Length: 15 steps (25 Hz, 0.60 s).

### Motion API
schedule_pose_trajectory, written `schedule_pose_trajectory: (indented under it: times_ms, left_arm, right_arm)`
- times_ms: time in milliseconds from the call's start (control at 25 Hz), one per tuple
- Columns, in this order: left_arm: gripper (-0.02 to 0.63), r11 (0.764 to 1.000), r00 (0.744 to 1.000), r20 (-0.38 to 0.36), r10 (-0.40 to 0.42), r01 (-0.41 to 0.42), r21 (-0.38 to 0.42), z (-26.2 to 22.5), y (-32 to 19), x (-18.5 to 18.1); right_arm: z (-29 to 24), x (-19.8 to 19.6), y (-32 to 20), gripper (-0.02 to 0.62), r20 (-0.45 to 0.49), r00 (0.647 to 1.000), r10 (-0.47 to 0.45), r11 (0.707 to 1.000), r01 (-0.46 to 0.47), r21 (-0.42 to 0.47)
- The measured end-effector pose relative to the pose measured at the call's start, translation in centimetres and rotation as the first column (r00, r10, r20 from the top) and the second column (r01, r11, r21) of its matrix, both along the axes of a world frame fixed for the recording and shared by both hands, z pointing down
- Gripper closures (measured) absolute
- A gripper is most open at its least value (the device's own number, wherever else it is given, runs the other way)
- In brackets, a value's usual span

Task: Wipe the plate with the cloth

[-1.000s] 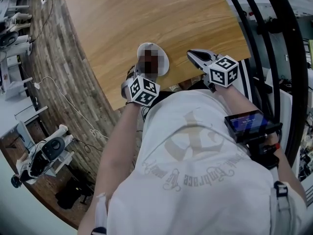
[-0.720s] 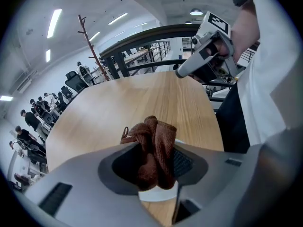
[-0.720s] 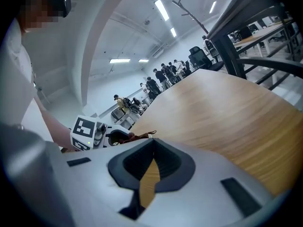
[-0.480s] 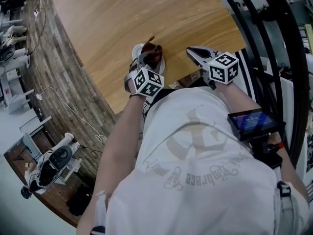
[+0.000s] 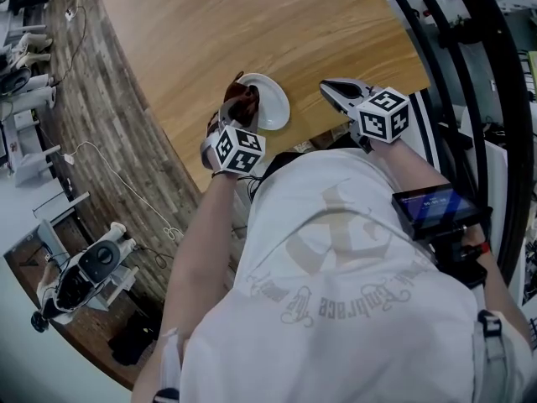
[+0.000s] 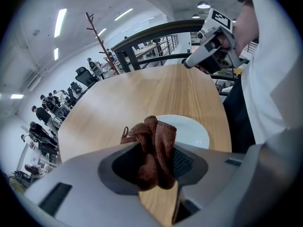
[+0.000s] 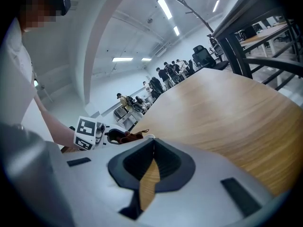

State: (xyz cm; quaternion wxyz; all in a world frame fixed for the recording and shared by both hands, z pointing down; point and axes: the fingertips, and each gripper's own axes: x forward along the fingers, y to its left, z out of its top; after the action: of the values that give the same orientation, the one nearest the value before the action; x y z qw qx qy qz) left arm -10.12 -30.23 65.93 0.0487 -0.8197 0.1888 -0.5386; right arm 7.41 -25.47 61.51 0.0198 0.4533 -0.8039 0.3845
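Observation:
A small white plate [image 5: 273,105] lies near the front edge of the wooden table [image 5: 252,23]. A crumpled brown cloth [image 5: 242,102] rests over the plate's left rim, and my left gripper [image 5: 237,116] is shut on it. In the left gripper view the cloth [image 6: 152,130] bulges up between the jaws, with the plate [image 6: 191,130] just beyond and to the right. My right gripper [image 5: 330,90] hovers right of the plate, apart from it. Its jaws are shut on nothing [image 7: 152,155]. The right gripper view also catches the left gripper [image 7: 105,135] and the cloth [image 7: 129,136].
The table's curved wood-clad edge [image 5: 126,124] runs down the left. Black railings [image 5: 453,49] stand to the right. A wheeled device [image 5: 80,275] sits on the floor at lower left. Several people and desks show far off [image 6: 47,126].
My left gripper has carried the cloth leftward from the plate's middle to its left rim, uncovering most of the plate. The right gripper has stayed where it was.

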Motion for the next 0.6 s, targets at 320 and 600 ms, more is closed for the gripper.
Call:
schedule_pose_trajectory:
  times_ms: [320, 600]
  left_arm:
    - [0.436, 0.999, 0.999, 0.031, -0.013, 0.012, 0.037, -0.6, -0.9, -1.1]
    - [0.436, 0.997, 0.998, 0.02, 0.063, -0.064, 0.042, -0.6, -1.2, 2.0]
  right_arm:
    - [0.0, -0.8, -0.1, 0.581, 0.006, 1.0, -0.015, 1.0, 0.015, -0.009]
    - [0.2, -0.1, 0.1, 0.581, 0.006, 1.0, 0.013, 1.0, -0.013, -0.017]
